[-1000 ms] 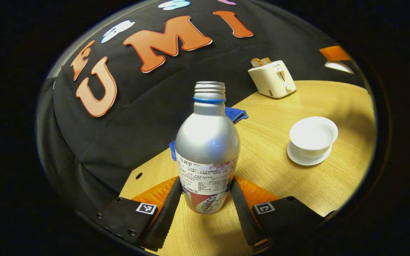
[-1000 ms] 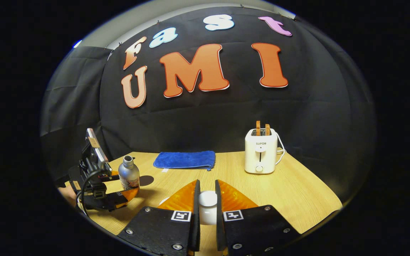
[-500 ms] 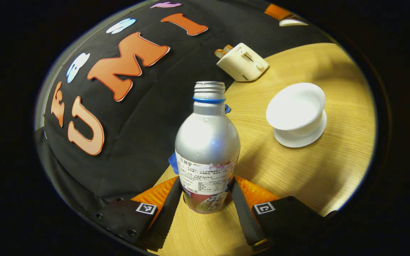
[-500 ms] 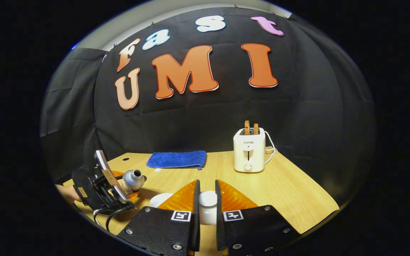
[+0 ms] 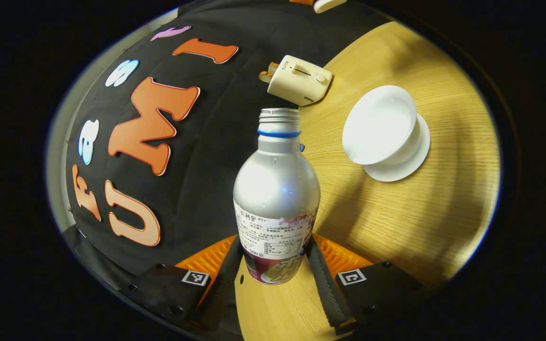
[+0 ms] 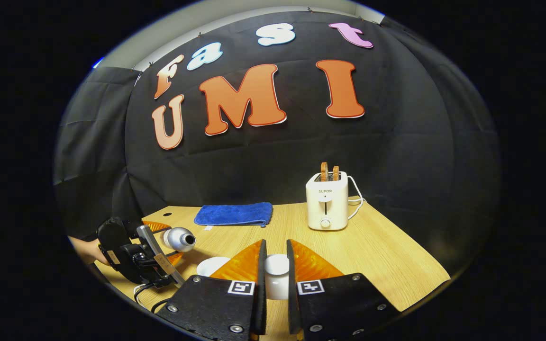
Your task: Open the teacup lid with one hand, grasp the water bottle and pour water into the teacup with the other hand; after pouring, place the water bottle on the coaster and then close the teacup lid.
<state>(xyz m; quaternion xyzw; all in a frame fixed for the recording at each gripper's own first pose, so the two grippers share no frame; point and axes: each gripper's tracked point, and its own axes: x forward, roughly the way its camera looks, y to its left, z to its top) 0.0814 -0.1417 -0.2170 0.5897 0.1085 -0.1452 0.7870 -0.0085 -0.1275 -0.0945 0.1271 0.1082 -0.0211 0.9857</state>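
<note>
**Bottle tipped toward the open teacup, lid held off**

In the left gripper view, the left gripper (image 5: 277, 265) is closed around the lower, labelled part of the water bottle (image 5: 277, 199), with one finger pressing on each side of it. The bottle has no cap, and its threaded neck with a blue ring points away from the camera. The wooden table (image 5: 424, 222) appears strongly tilted in this view. On it, to the right of the bottle neck, the white teacup (image 5: 379, 125) stands uncovered on its saucer (image 5: 408, 163); the bottle mouth is near the cup but not over it. A cream toaster (image 5: 299, 79) stands beyond the cup, near the black wall.

In the right gripper view, the right gripper (image 6: 276, 279) is nearly closed, and its two fingers pinch the white knob of the teacup lid (image 6: 277, 274). At the lower left, the other gripper holds the bottle lying almost horizontal above the table, its mouth turned toward the cup, whose rim shows just left of the fingers. Farther back lie a folded blue towel (image 6: 234, 214) and the toaster with two slices of toast in it.
</note>
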